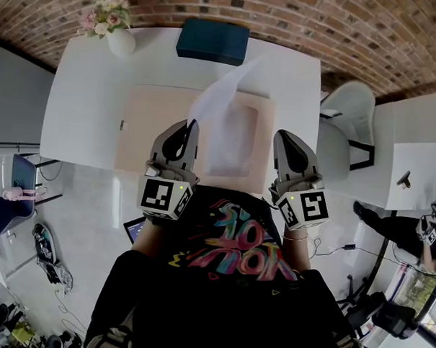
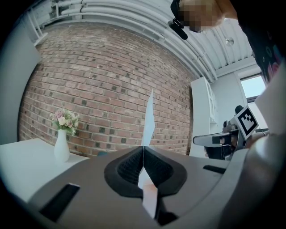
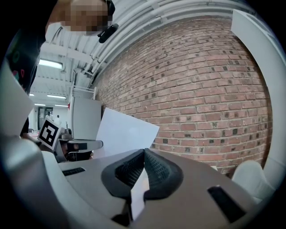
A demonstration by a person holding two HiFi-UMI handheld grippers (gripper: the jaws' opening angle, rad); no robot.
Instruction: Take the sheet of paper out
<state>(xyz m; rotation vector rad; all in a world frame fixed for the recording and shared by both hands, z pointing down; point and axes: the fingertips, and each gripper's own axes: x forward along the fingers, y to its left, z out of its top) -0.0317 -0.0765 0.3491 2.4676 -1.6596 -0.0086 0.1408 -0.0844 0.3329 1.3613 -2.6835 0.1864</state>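
Above the beige mat (image 1: 144,130), which lies on the white table (image 1: 83,113), the sheet of paper (image 1: 221,98) stands lifted in the air. It rises from the mat's near side and leans toward the mat's far right corner. The left gripper (image 1: 191,124) is over the near part of the mat, a little left of its middle. In the left gripper view its pads are pressed together on the lower edge of the sheet, which is seen there from the side as a thin upright blade (image 2: 149,120).

The right gripper (image 1: 283,135) is just beside the mat's right edge, on about the same line as the left one and apart from it. In its own view the right gripper (image 3: 144,150) has its pads closed as well, and a thin white strip (image 3: 137,197) is pinched between them. I cannot tell what this strip belongs to. The same view shows the sheet's flat face (image 3: 125,132), with the left gripper (image 3: 67,145) below it.

Beyond the mat's far edge a dark teal box (image 1: 212,41) lies on the table. Beyond the mat's far left corner stands a white vase with flowers (image 1: 121,39). To the right of the mat, past the table's edge, is a white chair (image 1: 350,118).
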